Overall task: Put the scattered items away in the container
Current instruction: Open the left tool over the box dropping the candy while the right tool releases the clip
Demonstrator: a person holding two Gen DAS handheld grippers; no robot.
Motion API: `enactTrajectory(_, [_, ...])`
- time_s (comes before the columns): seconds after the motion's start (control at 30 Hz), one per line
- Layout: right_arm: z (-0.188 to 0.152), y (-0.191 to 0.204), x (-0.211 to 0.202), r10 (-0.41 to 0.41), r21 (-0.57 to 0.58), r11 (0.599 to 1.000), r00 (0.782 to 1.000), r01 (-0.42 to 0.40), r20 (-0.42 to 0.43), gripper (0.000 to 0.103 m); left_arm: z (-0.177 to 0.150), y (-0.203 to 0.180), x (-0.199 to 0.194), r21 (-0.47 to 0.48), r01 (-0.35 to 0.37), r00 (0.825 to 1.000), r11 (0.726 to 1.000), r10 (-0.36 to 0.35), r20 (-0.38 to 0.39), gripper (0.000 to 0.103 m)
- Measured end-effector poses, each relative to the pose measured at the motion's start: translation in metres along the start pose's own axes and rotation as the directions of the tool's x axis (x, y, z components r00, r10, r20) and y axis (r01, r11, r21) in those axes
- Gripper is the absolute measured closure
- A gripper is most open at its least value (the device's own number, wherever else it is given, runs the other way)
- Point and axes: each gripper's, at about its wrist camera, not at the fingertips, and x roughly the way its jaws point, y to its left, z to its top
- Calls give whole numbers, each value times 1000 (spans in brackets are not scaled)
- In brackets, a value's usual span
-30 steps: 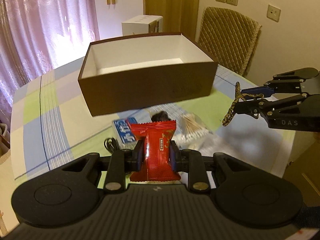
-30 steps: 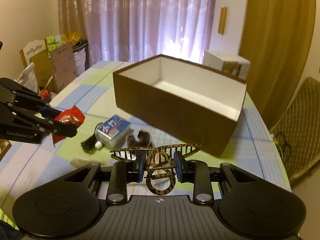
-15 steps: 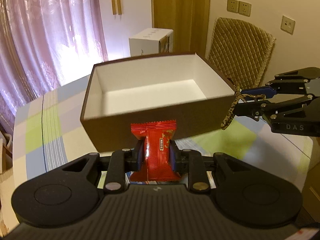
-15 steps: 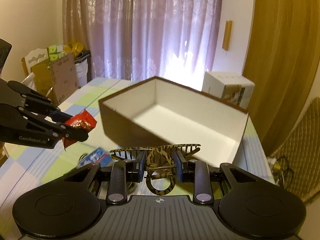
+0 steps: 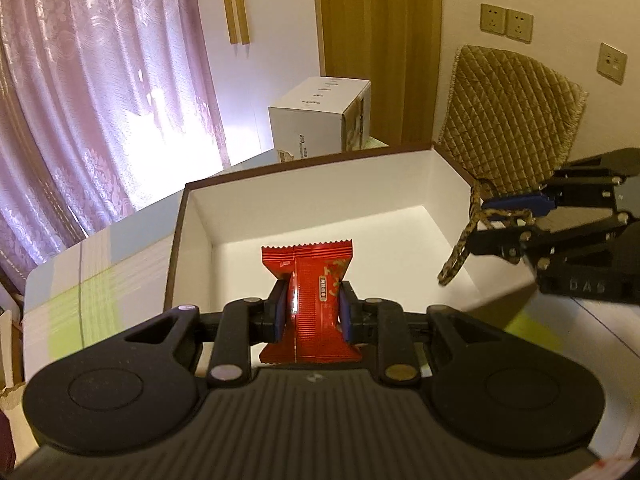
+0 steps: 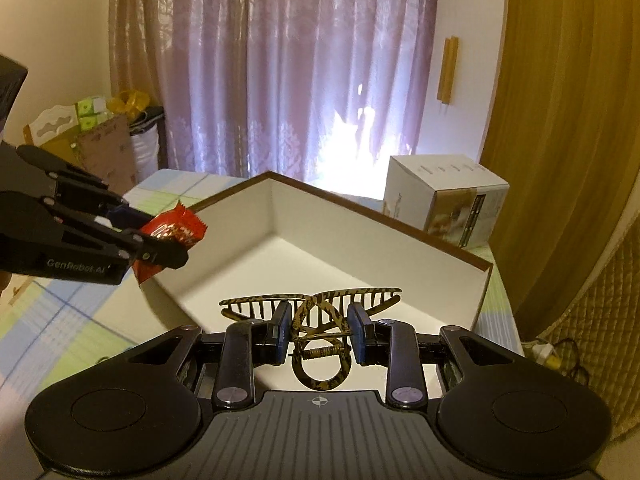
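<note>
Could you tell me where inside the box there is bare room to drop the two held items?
The whole white floor of the box shows bare, wall to wall. The left gripper holds the red snack packet over the near-left wall; the right gripper holds the hair claw over the right side.

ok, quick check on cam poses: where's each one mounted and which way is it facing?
Left wrist: on the left claw, looking forward along its fingers down into the open box; own fingers clamp a red snack packet; right claw enters at right.
Right wrist: on the right claw, facing the box and curtains; own fingers clamp a hair claw clip; left claw at left.
Shared: box, white carton, both claws, both held items.
</note>
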Motion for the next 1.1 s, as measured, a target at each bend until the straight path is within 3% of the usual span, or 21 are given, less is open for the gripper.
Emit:
enactTrajectory(0.2, [9,-17,45,35,-2,999,997,-35,-66,76,16,11,55,-23,36,995,999,-38,-89,81])
enactTrajectory(0.4, [6,-26,87,85,-14,996,983,-88,-164,76,16,20,106,-27,49,976,998,-54,-213,81])
enactTrajectory(0.73, [-4,-40,146,111,-34,990,917,-134,-383,76,14,21,159,-31,80,915,996,-86,-393,81])
enactTrajectory(0.9, [-5,-41,161,115,-51,987,890,-153,-441,76,14,18,178,-51,81,886,995,-95,-454,81])
enactTrajectory(1.0, [-6,-41,166,119,-53,986,883,-160,-455,76,16,18,179,-48,78,884,996,-91,-459,80])
enactTrajectory(1.1, [-7,-41,167,136,-51,982,873,-180,-469,75,15,20,177,-38,52,885,998,-64,-462,68])
